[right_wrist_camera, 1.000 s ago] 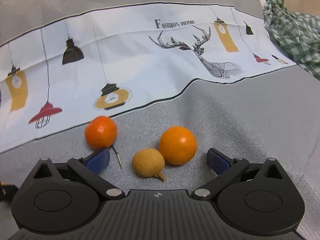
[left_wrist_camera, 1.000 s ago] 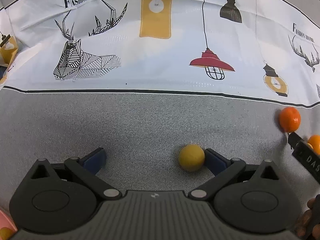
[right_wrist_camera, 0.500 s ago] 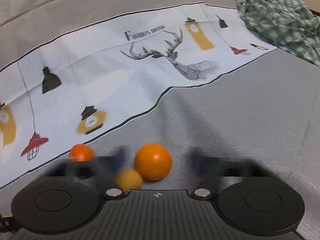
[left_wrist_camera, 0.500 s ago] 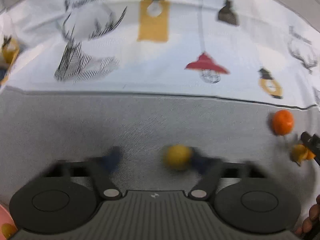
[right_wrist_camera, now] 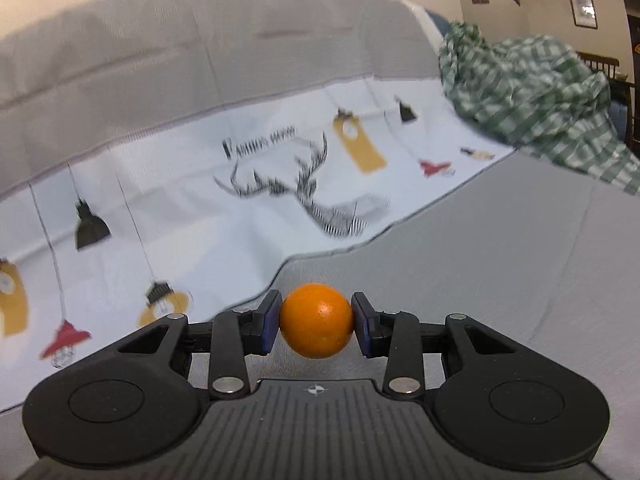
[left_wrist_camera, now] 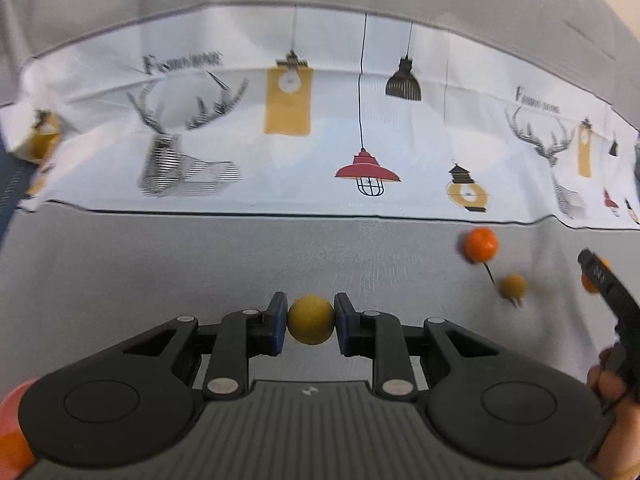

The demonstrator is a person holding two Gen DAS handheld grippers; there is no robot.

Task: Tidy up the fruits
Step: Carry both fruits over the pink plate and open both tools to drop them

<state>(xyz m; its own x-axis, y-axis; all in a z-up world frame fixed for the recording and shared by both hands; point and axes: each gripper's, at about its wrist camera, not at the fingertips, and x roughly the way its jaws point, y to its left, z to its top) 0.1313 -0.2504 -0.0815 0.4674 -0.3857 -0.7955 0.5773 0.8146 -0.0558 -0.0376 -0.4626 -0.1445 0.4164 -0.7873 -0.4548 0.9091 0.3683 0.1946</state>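
While the big grey cloth-covered couch (left_wrist_camera: 160, 272) lies under everything, the white printed cloth with deer and lamps (left_wrist_camera: 320, 152) covers its back part. A second ago both grippers were wide open around fruit resting on the couch. Now the left gripper (left_wrist_camera: 311, 320) pinches the small round dull-yellow fruit (left_wrist_camera: 311, 320) and the right gripper (right_wrist_camera: 316, 322) pinches the smooth round orange (right_wrist_camera: 316, 322), both lifted off the couch. That likely means sorting can start. On the couch, right of the yellow fruit, sit a stemmed tangerine (left_wrist_camera: 481, 245) and a small brownish fruit (left_wrist_camera: 513, 286). Something pink and orange (left_wrist_camera: 12, 428) is cut off at the corner. Where the fruits should go cannot be seen.
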